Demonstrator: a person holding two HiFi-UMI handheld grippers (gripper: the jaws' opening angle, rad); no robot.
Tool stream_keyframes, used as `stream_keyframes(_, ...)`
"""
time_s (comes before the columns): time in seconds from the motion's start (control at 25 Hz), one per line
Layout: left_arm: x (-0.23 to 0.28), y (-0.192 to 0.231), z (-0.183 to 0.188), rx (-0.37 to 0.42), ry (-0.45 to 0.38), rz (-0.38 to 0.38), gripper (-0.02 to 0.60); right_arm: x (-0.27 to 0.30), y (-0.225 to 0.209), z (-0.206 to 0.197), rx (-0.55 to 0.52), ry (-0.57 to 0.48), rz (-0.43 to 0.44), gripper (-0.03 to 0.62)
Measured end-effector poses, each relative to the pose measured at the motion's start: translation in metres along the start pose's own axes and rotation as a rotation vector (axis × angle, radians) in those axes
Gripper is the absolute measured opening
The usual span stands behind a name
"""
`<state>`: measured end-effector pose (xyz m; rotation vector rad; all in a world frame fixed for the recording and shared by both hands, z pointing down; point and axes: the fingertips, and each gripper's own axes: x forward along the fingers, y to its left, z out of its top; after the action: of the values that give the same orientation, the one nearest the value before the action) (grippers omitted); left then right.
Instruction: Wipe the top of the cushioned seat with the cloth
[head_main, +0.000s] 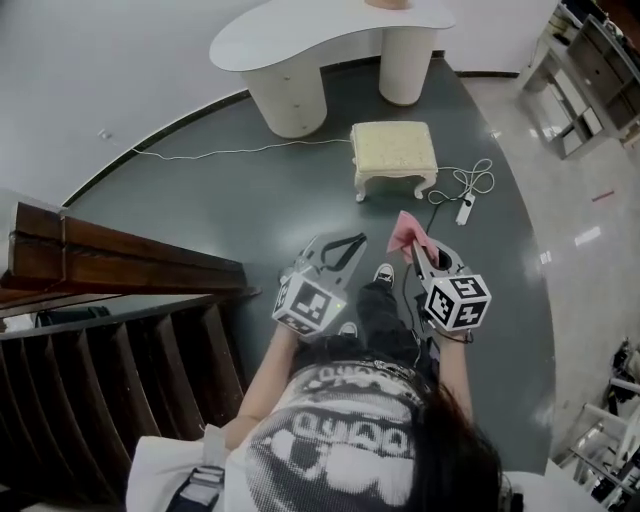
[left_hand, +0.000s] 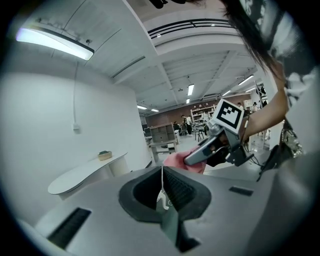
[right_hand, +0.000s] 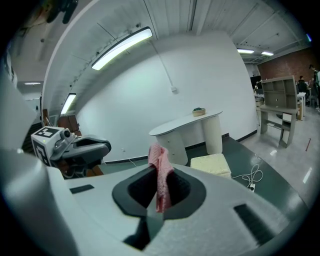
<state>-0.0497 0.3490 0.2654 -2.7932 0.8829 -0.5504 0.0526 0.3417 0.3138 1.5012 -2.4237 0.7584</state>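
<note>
The cushioned seat is a cream stool with white legs, standing on the dark floor ahead of me. It also shows in the right gripper view as the cream stool. My right gripper is shut on a pink cloth, held in the air well short of the seat. In its own view the cloth sticks up from between the jaws. My left gripper is level with it to the left, shut and empty. From the left gripper view I see the right gripper and the cloth.
A white curved table on two round pedestals stands behind the stool. A white cable with a power strip lies right of the stool. A dark wooden stair rail is at my left. The person's legs and shoes are below the grippers.
</note>
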Motion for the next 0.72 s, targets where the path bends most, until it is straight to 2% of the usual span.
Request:
stream_keyframes(0.24, 0.075, 0.05, 0.023, 0.038, 0.01, 0.014, 0.008, 0.051, -0.055, 0.05, -0.005, 0.005, 0.046, 0.014)
stream_keyframes(0.4, 0.116, 0.062, 0.03, 0.05, 0.031, 0.007, 0.008, 0.073, -0.092, 0.07, 0.003, 0.013, 0.066, 0.014)
stream_keyframes(0.72, 0.17, 0.083, 0.039, 0.036, 0.052, 0.018, 0.008, 0.103, -0.135, 0.094, 0.016, 0.028, 0.106, 0.014)
